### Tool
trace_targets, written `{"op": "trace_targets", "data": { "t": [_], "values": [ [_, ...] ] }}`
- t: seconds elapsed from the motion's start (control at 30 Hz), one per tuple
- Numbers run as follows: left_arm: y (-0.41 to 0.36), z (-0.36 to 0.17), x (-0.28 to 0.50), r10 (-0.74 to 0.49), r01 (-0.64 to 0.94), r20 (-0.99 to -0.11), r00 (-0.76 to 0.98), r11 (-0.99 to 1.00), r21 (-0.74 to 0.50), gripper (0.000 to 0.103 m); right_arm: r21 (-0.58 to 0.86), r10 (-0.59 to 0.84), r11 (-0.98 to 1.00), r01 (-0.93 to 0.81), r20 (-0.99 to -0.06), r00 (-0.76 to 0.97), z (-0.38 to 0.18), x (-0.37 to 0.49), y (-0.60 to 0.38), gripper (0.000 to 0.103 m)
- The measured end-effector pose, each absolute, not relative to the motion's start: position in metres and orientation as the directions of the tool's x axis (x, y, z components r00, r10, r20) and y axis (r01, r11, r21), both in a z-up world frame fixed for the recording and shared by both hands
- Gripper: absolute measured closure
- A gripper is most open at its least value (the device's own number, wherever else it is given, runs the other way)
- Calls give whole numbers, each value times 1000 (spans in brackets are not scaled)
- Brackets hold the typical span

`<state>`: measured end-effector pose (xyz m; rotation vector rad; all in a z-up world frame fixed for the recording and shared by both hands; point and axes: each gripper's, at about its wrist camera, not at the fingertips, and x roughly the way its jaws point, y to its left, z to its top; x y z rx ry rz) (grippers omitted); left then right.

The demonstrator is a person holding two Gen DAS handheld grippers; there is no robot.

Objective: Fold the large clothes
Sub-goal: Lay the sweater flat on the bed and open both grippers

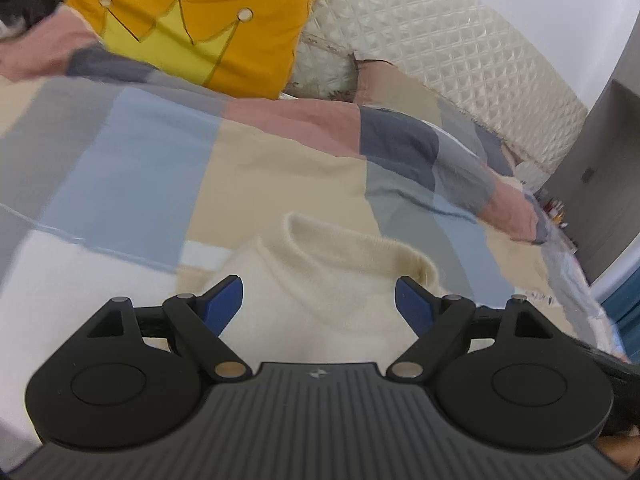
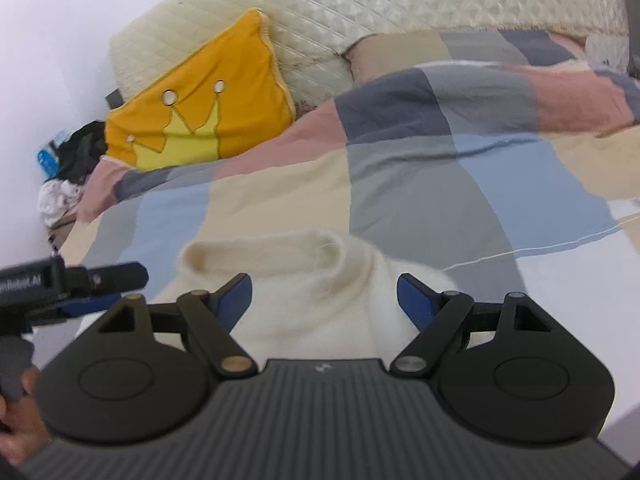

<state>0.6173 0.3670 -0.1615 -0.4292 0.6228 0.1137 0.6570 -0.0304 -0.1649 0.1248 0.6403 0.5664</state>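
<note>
Sweater (image 1: 332, 280) cream, collar up, on patchwork quilt (image 1: 160, 152) | left gripper (image 1: 319, 300) wide, empty above it | right gripper (image 2: 324, 300) wide, empty | quilt bare beyond collar | yellow crown pillow (image 1: 200, 28) against quilted headboard (image 1: 440, 40)

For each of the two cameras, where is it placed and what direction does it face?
Left wrist: on the left gripper, facing the cream sweater and orange cushion; only its own open fingers show.
Right wrist: on the right gripper, same direction; the left gripper and a hand show.
Shared: sweater, cushion, patchwork quilt.
</note>
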Motion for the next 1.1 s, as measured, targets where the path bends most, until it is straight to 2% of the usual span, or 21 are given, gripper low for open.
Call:
{"op": "trace_targets", "data": {
  "t": [0.3, 0.47, 0.63, 0.77, 1.1],
  "values": [
    [320, -90, 498, 12, -195, -535, 845, 938, -288, 17, 280, 562, 827, -487, -448, 696, -109, 549, -72, 22],
    [282, -68, 418, -13, -163, -512, 859, 940, -298, 17, 356, 575, 816, -457, -413, 706, -98, 478, -104, 22],
    [242, -50, 345, -17, -153, -508, 861, 944, -291, 17, 333, 557, 829, -450, -412, 721, -93, 408, -136, 22],
    [213, -51, 294, -41, -134, -498, 866, 941, -310, 17, 342, 532, 843, -414, -424, 733, -96, 370, -170, 22],
    [132, -96, 217, -30, -80, -493, 869, 977, -200, 17, 364, 418, 896, -256, -493, 763, -132, 333, -256, 22]
  ]
}}
